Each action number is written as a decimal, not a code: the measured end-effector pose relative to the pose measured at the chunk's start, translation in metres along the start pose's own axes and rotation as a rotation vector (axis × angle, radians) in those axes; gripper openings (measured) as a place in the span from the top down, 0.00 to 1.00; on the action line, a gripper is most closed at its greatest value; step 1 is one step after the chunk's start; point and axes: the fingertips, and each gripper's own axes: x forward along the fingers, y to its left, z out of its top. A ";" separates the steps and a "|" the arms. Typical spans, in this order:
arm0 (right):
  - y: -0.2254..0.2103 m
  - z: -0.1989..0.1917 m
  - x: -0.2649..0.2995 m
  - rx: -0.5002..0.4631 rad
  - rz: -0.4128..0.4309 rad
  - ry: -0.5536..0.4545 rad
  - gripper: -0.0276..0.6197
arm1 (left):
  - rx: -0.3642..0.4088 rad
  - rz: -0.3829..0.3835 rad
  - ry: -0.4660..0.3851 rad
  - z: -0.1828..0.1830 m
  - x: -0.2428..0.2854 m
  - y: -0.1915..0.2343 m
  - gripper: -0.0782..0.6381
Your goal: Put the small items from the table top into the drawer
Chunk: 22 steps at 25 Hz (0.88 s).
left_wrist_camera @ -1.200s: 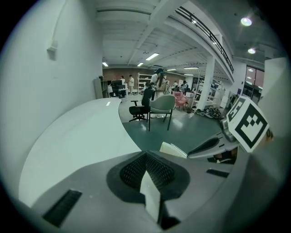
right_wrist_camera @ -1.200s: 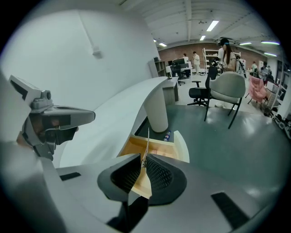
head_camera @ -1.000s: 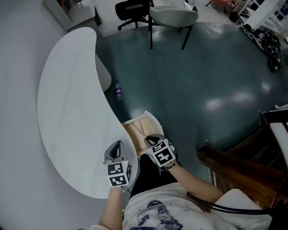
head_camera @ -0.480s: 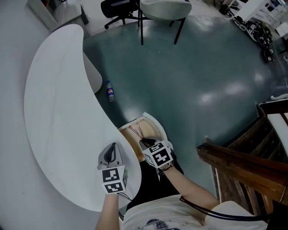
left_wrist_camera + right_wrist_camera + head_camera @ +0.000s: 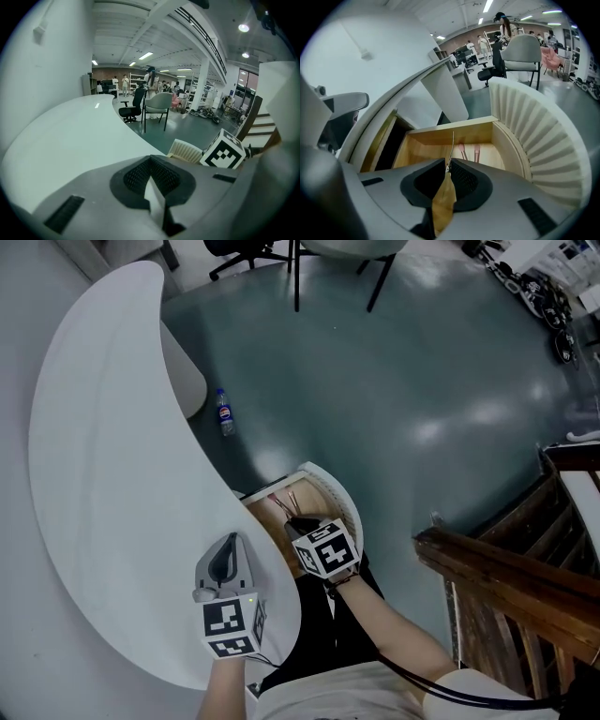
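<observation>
Drawer floor [image 5: 426, 147]: near part blocked by right gripper [image 5: 449, 165].
Thin wire-like item [image 5: 452, 143]: lower end buried between the pressed-together pads; too fine to name.
Pink-tipped sticks [image 5: 469, 151]: lower lengths behind the gripper body; kind unclear.
Same contents, head view: mere hairlines, partly under the right gripper.
Bottle [image 5: 223, 413]: label too small to read.
Chair legs [image 5: 296, 277]: seats cut off by top edge.
Wooden staircase [image 5: 506, 573]: cut off by right and bottom edges.
Distant people [image 5: 151, 77]: too small for any detail.
Person's torso [image 5: 356, 699]: cut off by bottom edge.
</observation>
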 end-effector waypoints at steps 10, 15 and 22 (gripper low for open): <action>-0.011 -0.006 0.028 -0.020 -0.013 -0.001 0.87 | 0.036 0.039 0.042 -0.008 0.011 0.002 0.84; -0.007 -0.013 0.046 -0.053 -0.002 0.026 0.87 | 0.045 0.057 0.060 -0.007 0.012 0.005 0.84; -0.009 -0.024 0.069 -0.078 -0.009 0.082 0.87 | 0.042 0.055 0.063 -0.007 0.010 0.005 0.84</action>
